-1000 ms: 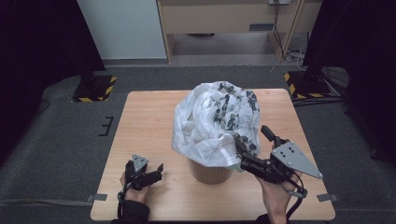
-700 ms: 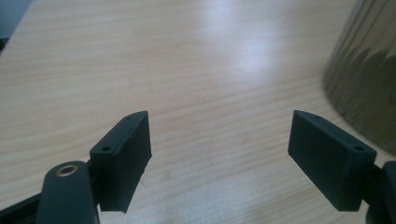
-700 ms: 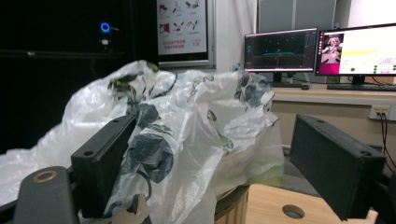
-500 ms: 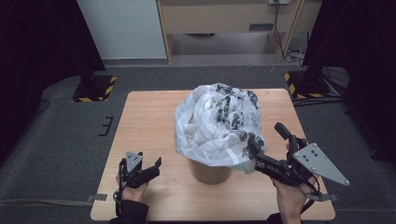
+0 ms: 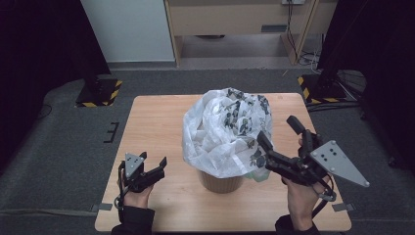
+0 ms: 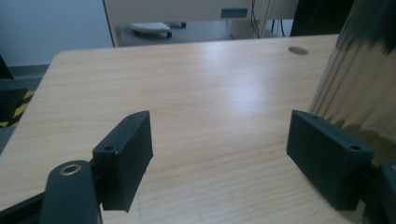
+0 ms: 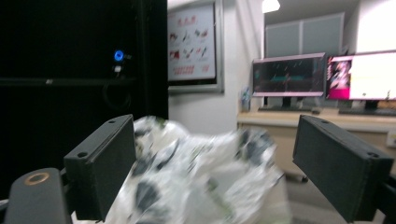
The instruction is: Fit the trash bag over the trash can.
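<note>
**Bag draped on bin, not yet fitted**

Progress, judged from how things lie: the thin white crinkly plastic bag with dark printed patches (image 5: pixel 226 131) sits bunched over the small round tan ribbed bin (image 5: pixel 220 180), mid-table, slightly right of centre. It billows up in a loose heap, mouth not pulled down round the rim; most of the bin wall is covered on top, only the lower band shows. So lining looks about half done. Left to do, probably: spread the mouth, push the bag's body inside, tuck the edge.

Right gripper (image 5: pixel 279 142) w/ grey three-cornered plate is just beside the bag's right side, jaws spread wide, holding nothing; one jaw tip sits at or near the film, can't tell if touching. In the right gripper view the bag (image 7: pixel 201 172) lies between and beyond the jaws, blurred.

Left gripper (image 5: pixel 152 164) hovers near-left over the light wooden table (image 5: pixel 156 117), well apart from the bag, jaws released and empty. In the left gripper view the bin's ribbed wall (image 6: pixel 359 88) is at the right edge.

Materials: bag is flimsy, creased, semi-translucent; bin is stiff w/ vertical ridges; table is smooth, matte wood grain.
</note>
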{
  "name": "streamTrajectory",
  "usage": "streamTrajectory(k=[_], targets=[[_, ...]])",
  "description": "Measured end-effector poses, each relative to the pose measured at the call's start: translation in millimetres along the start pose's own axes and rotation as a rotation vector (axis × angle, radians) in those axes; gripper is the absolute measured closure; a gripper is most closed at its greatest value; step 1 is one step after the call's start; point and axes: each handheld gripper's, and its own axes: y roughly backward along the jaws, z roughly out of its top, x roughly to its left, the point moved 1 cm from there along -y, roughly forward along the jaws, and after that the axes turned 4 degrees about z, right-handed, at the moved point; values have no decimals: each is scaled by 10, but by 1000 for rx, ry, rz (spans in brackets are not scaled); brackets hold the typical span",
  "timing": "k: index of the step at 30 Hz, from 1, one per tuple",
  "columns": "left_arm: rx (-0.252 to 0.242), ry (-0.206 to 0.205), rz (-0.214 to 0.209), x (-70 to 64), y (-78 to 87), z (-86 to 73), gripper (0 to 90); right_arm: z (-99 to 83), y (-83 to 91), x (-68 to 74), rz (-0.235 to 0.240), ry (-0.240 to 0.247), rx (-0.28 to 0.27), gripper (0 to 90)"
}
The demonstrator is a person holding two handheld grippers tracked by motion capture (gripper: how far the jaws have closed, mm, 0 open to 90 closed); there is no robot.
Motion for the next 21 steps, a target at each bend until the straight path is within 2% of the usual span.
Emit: streamTrajectory(k=[4, 7, 8, 10, 11, 12, 13, 16, 18, 21], targets=[[-45, 7, -1, -22, 62, 227, 220, 43, 45, -225, -73, 15, -3, 199], [-67, 8, 3, -43, 87, 384, 219, -6, 30, -425, -125, 22, 31, 228], [-84, 6, 9, -71, 101, 505, 218, -48, 4, -514, -142, 18, 58, 232], [-94, 4, 10, -89, 108, 563, 216, -110, -45, -598, -146, 16, 81, 234], [-103, 3, 10, -110, 114, 617, 216, -110, -45, -598, -146, 16, 81, 234], [-120, 3, 12, -161, 123, 719, 213, -174, -115, -645, -149, 35, 114, 230], [-120, 3, 12, -161, 123, 719, 211, -200, -151, -657, -144, 34, 130, 229], [-145, -1, 15, -248, 134, 850, 202, -234, -211, -656, -132, 27, 135, 214], [-157, -1, 8, -313, 134, 920, 194, -247, -263, -633, -118, 16, 141, 206], [-154, -24, -15, -462, 86, 975, 185, -271, -355, -536, -96, 44, 161, 192]])
